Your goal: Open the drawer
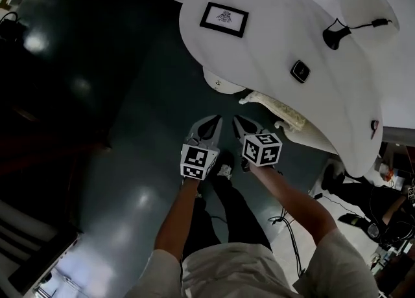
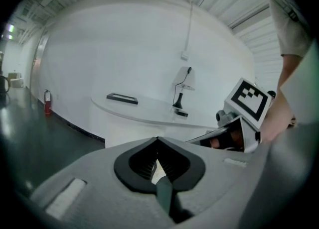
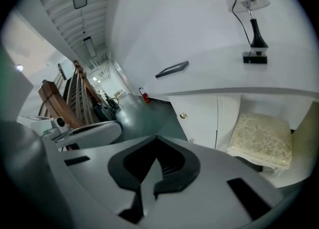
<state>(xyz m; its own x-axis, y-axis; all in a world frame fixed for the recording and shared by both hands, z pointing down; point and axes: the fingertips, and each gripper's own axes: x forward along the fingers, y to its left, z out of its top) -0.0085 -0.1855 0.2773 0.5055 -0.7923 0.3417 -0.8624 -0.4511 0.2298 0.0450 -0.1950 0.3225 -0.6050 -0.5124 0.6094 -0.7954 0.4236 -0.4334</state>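
Observation:
A white drawer unit [image 1: 222,83] stands under the curved white desk [image 1: 272,44]. In the right gripper view its fronts [image 3: 199,116] are closed, with two small round knobs [image 3: 183,116]. Both grippers hang side by side over the dark floor, short of the unit and apart from it. My left gripper [image 1: 216,120] [image 2: 157,143] is shut with nothing in it. My right gripper [image 1: 237,120] [image 3: 157,141] also has its tips together and holds nothing; it points down at the knobs. Each gripper shows in the other's view.
On the desk lie a framed picture [image 1: 224,19], a black lamp base [image 1: 335,34] with its cable, and a small black device [image 1: 299,70]. A cream cushioned stool [image 1: 275,105] [image 3: 261,138] sits right of the drawers. Cables [image 1: 285,219] trail on the floor.

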